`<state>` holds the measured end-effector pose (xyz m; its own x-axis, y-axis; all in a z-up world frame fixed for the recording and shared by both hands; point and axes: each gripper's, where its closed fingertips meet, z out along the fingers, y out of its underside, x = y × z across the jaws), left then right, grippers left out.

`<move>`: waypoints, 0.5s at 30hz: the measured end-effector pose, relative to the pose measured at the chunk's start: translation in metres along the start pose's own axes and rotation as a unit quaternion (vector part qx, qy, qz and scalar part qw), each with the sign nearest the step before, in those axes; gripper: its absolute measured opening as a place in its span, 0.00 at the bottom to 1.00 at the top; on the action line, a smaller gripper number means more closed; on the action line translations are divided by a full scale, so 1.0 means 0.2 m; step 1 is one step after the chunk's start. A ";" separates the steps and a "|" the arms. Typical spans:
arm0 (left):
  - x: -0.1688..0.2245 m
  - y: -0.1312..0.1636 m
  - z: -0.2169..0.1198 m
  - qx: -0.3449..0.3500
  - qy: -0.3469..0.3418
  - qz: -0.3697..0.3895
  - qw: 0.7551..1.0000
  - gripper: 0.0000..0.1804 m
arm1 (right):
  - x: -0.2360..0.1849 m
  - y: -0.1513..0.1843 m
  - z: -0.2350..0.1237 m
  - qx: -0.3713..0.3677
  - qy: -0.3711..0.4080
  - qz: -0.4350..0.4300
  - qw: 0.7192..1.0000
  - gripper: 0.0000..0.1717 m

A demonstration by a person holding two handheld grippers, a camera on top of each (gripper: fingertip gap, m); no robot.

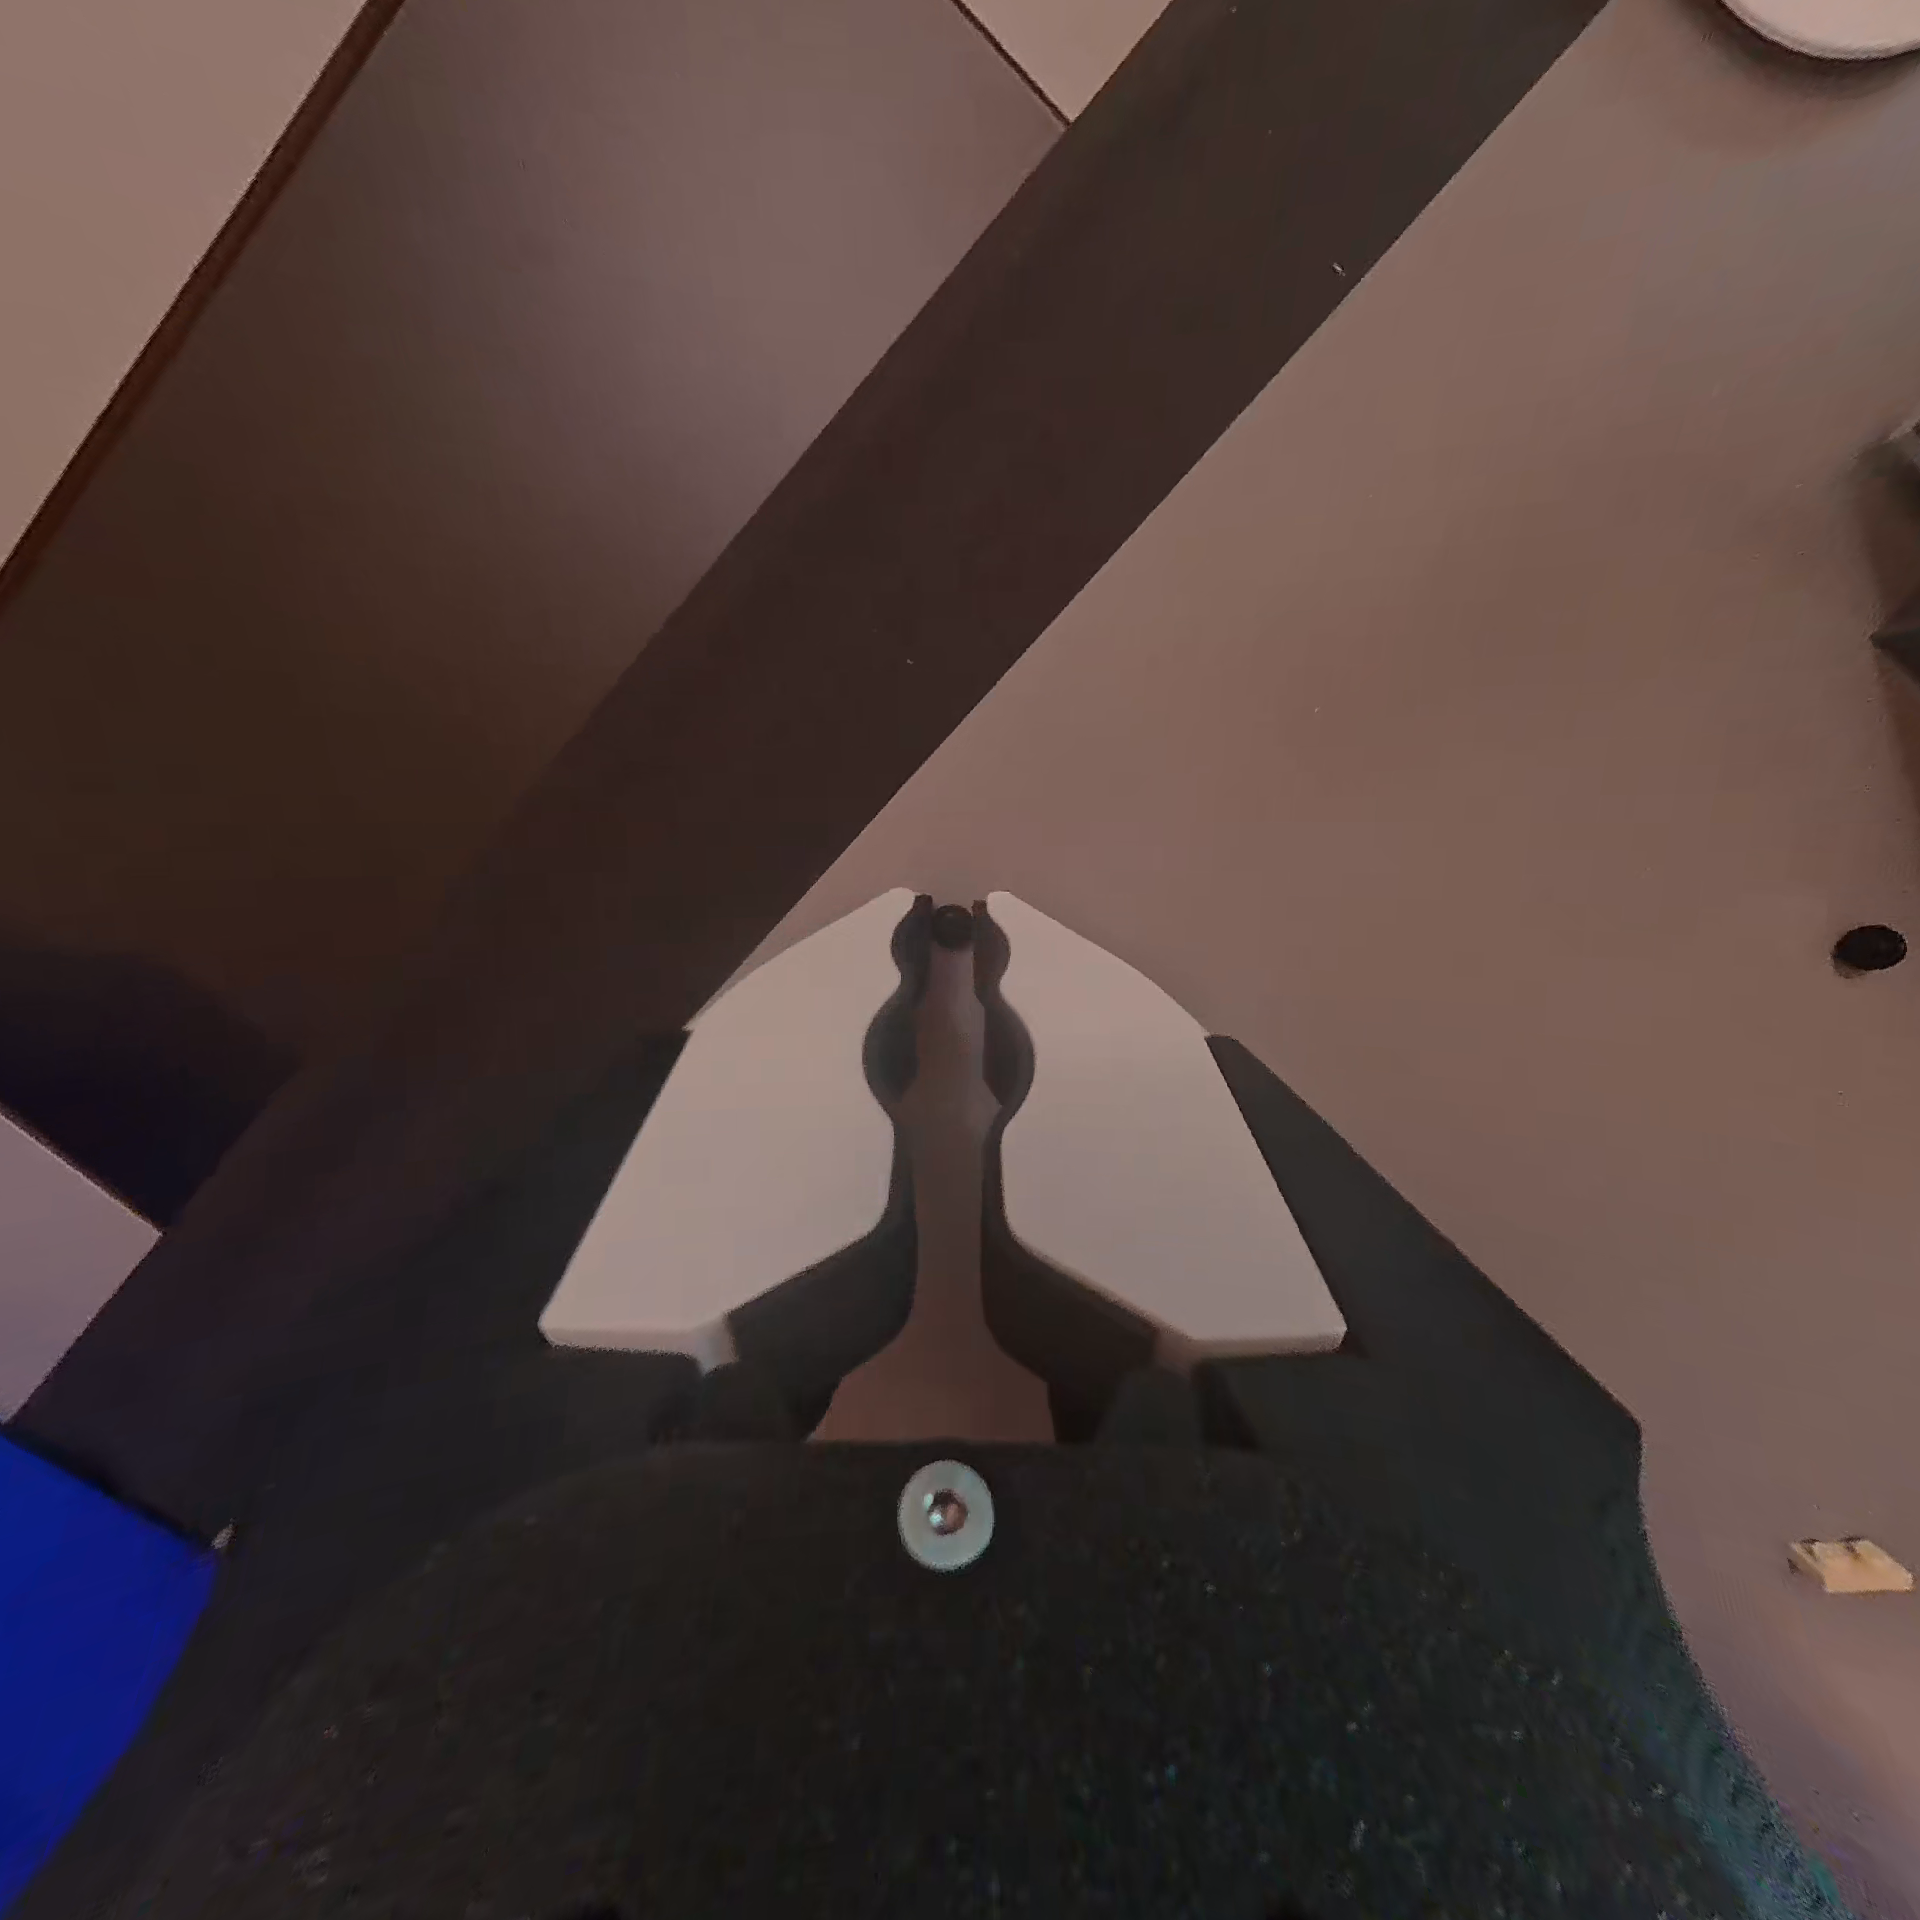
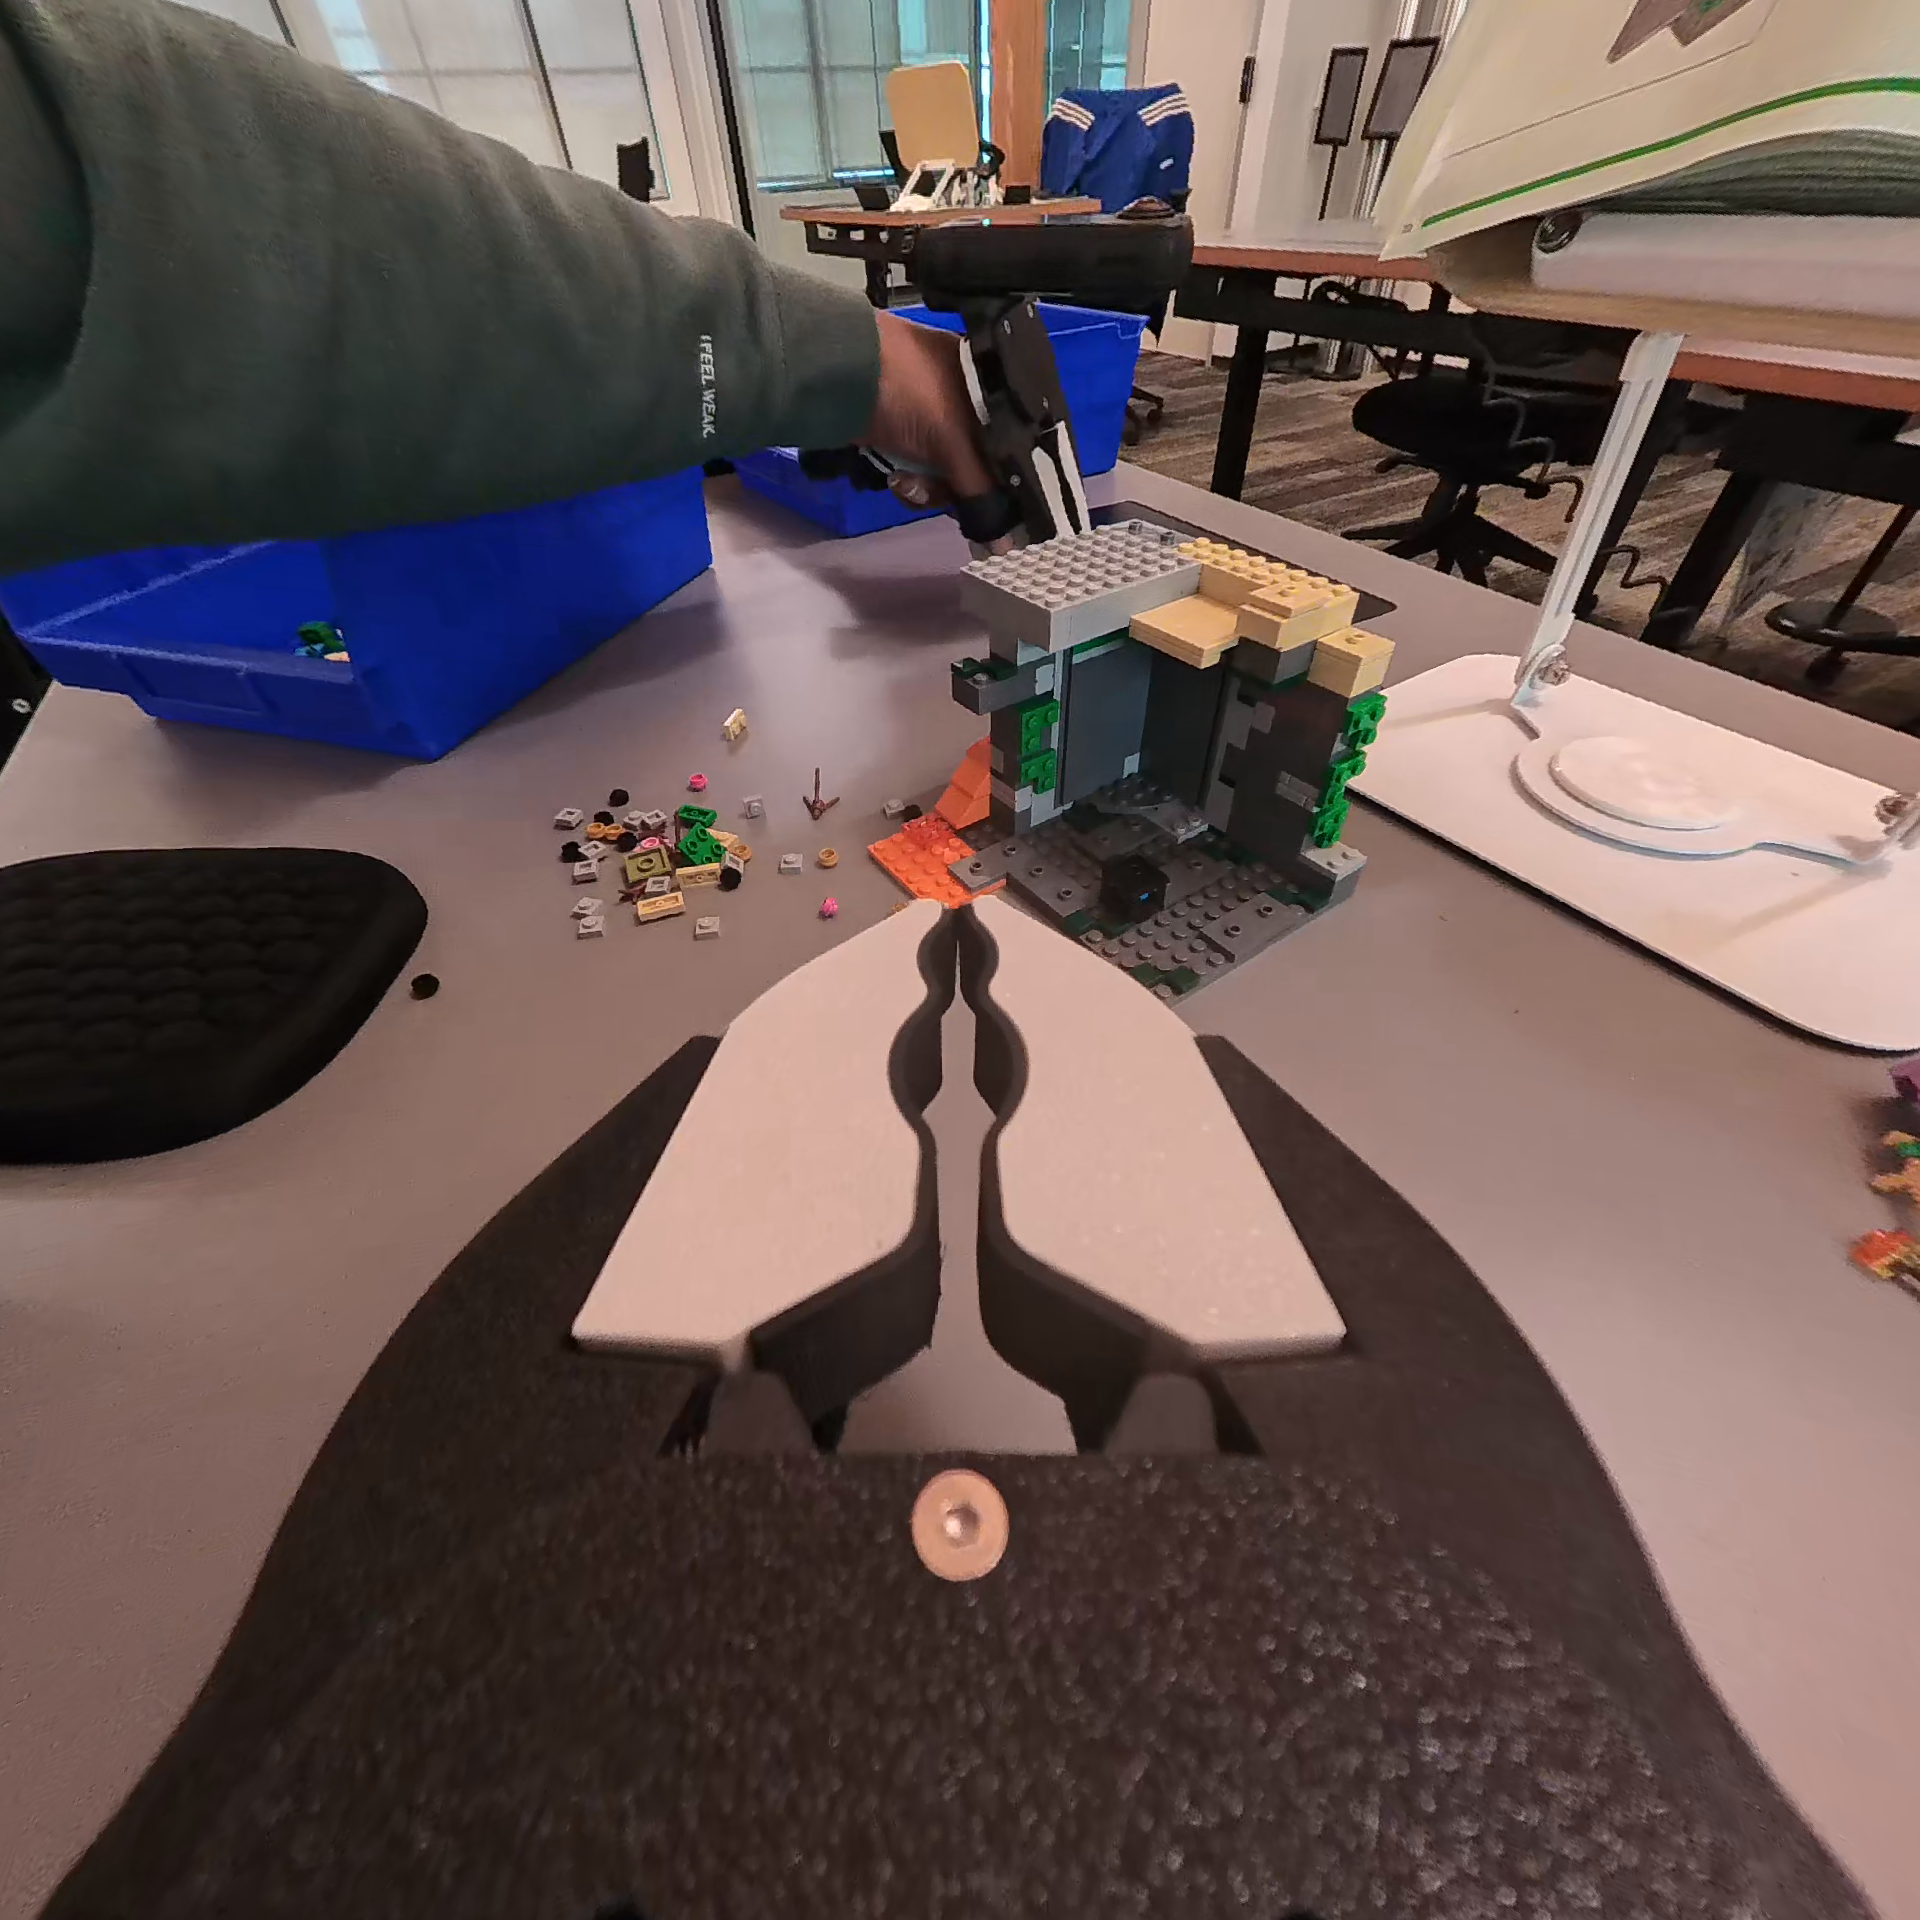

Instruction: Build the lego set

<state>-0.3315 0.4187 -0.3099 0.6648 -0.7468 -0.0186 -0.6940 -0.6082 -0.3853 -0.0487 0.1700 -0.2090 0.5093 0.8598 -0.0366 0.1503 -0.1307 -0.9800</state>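
Note:
In the left wrist view my left gripper (image 1: 949, 909) is shut on a small black round stud (image 1: 949, 925), pinched between its two fingertips over the grey table (image 1: 1351, 675) next to a dark strip (image 1: 935, 468). In the right wrist view the left gripper (image 2: 1039, 509) points down just behind the grey roof of a brick building (image 2: 1164, 727), held by a hand in a green sleeve (image 2: 416, 312). My right gripper (image 2: 958, 909) is shut, its fingertips pressed together, low over the table in front of the building's orange plate (image 2: 920, 857).
A heap of small loose bricks (image 2: 665, 852) lies left of the building. Blue bins (image 2: 416, 613) stand at the back left, a black pad (image 2: 177, 987) at the left, a white stand base (image 2: 1662, 821) at the right. A black stud (image 1: 1868, 949) and a tan piece (image 1: 1849, 1566) lie on the table. The tan piece (image 1: 1849, 1566) sits 20 cm or so from the ends of my left fingers. Look for it in the right wrist view (image 2: 734, 723) too.

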 end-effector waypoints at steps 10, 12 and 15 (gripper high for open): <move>0.12 -0.02 -0.16 0.022 0.016 -0.001 1.000 0.03 | -0.02 -0.01 -0.01 0.001 -0.002 -0.011 1.000 0.00; 0.21 -0.03 -0.22 0.028 0.035 0.005 0.999 0.03 | -0.02 -0.02 -0.01 0.001 -0.004 -0.015 1.000 0.00; 0.42 -0.04 -0.31 0.033 0.066 0.036 0.997 0.03 | -0.04 -0.03 -0.02 0.004 -0.005 -0.022 1.000 0.00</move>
<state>-0.2863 0.3438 -0.2511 0.5681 -0.8199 0.0712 -0.7162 -0.5351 -0.4479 -0.0508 0.1627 -0.2013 0.4944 0.8692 0.0052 0.1651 -0.0880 -0.9823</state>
